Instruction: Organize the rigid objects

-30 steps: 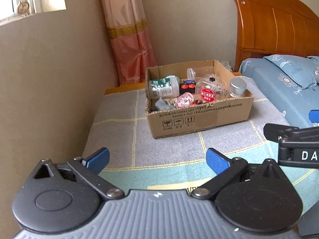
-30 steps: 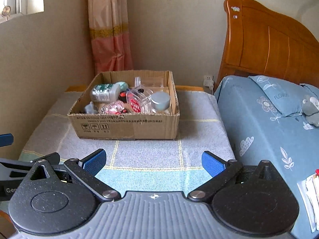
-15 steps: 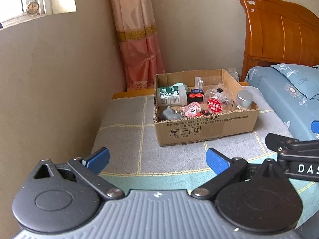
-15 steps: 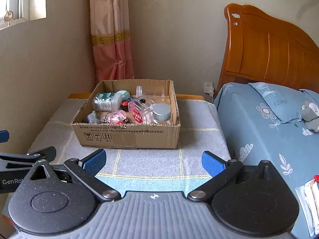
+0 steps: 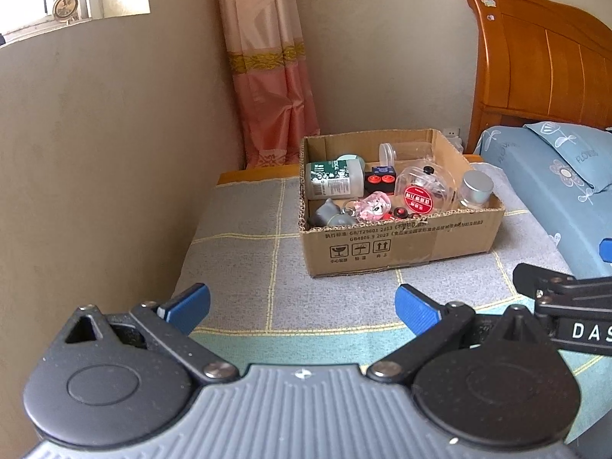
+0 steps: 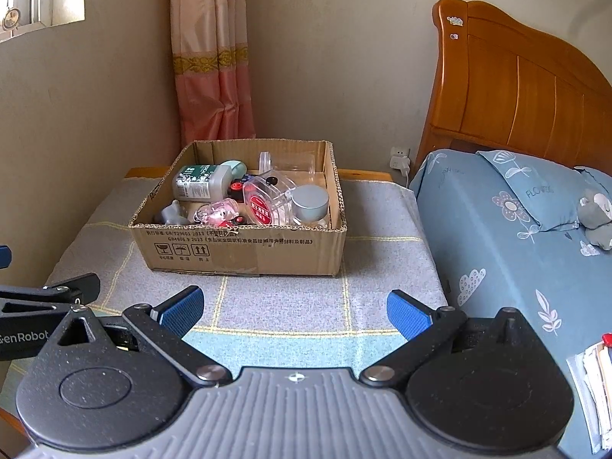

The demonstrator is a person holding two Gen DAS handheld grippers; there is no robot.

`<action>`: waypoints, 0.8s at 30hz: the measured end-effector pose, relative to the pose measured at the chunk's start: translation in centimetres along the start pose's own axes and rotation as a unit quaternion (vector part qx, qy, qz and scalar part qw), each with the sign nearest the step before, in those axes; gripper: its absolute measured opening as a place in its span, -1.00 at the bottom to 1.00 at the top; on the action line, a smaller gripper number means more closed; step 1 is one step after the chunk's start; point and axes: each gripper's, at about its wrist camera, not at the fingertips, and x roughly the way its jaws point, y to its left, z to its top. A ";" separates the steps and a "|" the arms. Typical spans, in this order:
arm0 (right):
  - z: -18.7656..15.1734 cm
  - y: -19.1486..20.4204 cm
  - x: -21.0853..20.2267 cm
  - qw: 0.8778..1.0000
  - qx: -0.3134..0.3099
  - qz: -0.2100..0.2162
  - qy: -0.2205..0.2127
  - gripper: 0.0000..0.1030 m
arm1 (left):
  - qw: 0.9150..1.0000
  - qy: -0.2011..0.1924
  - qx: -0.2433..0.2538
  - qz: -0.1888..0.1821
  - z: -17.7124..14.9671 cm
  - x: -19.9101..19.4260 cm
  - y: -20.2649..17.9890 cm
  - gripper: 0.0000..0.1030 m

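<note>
Left tongs [image 5: 302,304] and right tongs [image 6: 293,308] both spread wide and empty, well short of box [image 6: 244,246] of clutter on desk [image 6: 386,267]

Brown cardboard box [image 6: 244,252], grey yellow-checked cloth [image 6: 382,256], blue flowered bedsheet [image 6: 497,237].

Low table [image 6: 367,171] covered edge to edge by grey checked cloth [image 6: 382,260]. Cardboard box [image 6: 244,252] rests on cloth toward rear edge.
</note>
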 end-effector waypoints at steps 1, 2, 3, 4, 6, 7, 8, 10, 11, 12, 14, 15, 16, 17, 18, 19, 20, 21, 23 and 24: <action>0.0 0.0 0.0 1.000 0.000 -0.001 0.000 1.00 | 1.000 0.000 0.000 0.000 0.0 0.0 0.0 0.99; 0.0 0.0 -0.1 1.000 -0.001 0.000 -0.001 1.00 | 1.000 0.000 0.000 0.000 0.0 0.0 -0.1 0.99; 0.0 0.0 -0.2 1.000 -0.001 0.000 -0.002 1.00 | 1.000 -0.001 0.000 0.001 0.0 0.0 -0.1 0.99; 0.0 0.0 -0.2 1.000 -0.001 0.000 -0.002 1.00 | 1.000 -0.001 -0.001 0.001 0.1 -0.1 -0.1 0.99; 0.1 -0.1 -0.3 1.000 -0.002 0.000 -0.003 1.00 | 1.000 -0.002 -0.001 -0.001 0.1 -0.2 -0.1 0.98; 0.1 -0.1 -0.3 1.000 -0.002 -0.001 -0.003 1.00 | 1.000 -0.002 -0.001 0.000 0.1 -0.2 -0.1 0.99; 0.1 -0.1 -0.3 1.000 -0.002 0.000 -0.003 1.00 | 1.000 -0.002 -0.001 0.000 0.1 -0.2 -0.1 0.99; 0.1 -0.2 -0.3 1.000 -0.002 -0.001 -0.004 1.00 | 1.000 -0.002 -0.001 0.001 0.1 -0.2 -0.2 0.99; 0.1 -0.2 -0.3 1.000 -0.003 -0.001 -0.005 1.00 | 1.000 -0.001 -0.001 0.000 0.1 -0.2 -0.3 0.98; 0.1 -0.2 -0.4 1.000 -0.003 -0.001 -0.005 1.00 | 1.000 -0.001 0.000 0.000 0.1 -0.2 -0.3 0.98; 0.1 -0.3 -0.3 1.000 -0.003 -0.001 -0.006 1.00 | 1.000 -0.001 0.000 -0.001 0.1 -0.2 -0.3 0.98; 0.1 -0.3 -0.4 1.000 -0.002 -0.001 -0.006 1.00 | 1.000 -0.001 0.000 -0.001 0.1 -0.2 -0.3 0.98; 0.1 -0.3 -0.3 1.000 -0.002 -0.001 -0.006 1.00 | 1.000 -0.001 0.000 -0.001 0.1 -0.2 -0.3 0.98; 0.1 -0.3 -0.3 1.000 -0.003 -0.001 -0.005 1.00 | 1.000 -0.001 -0.001 -0.001 0.1 -0.2 -0.3 0.98; 0.1 -0.3 -0.4 1.000 -0.004 -0.001 -0.006 1.00 | 1.000 -0.002 -0.002 -0.001 0.1 -0.3 -0.3 0.98; 0.1 -0.3 -0.4 1.000 -0.003 -0.001 -0.006 1.00 | 1.000 -0.001 -0.002 -0.001 0.1 -0.3 -0.3 0.98; 0.1 -0.3 -0.4 1.000 -0.003 -0.001 -0.006 1.00 | 1.000 -0.001 -0.003 -0.002 0.1 -0.3 -0.3 0.99; 0.1 -0.3 -0.4 1.000 -0.003 -0.001 -0.005 1.00 | 1.000 -0.001 -0.003 -0.002 0.1 -0.3 -0.3 0.99; 0.1 -0.3 -0.4 1.000 -0.004 -0.001 -0.005 1.00 | 1.000 0.000 -0.004 -0.002 0.0 -0.3 -0.3 0.98; 0.1 -0.3 -0.4 1.000 -0.004 -0.002 -0.005 1.00 | 1.000 0.000 -0.005 -0.002 0.0 -0.3 -0.2 0.98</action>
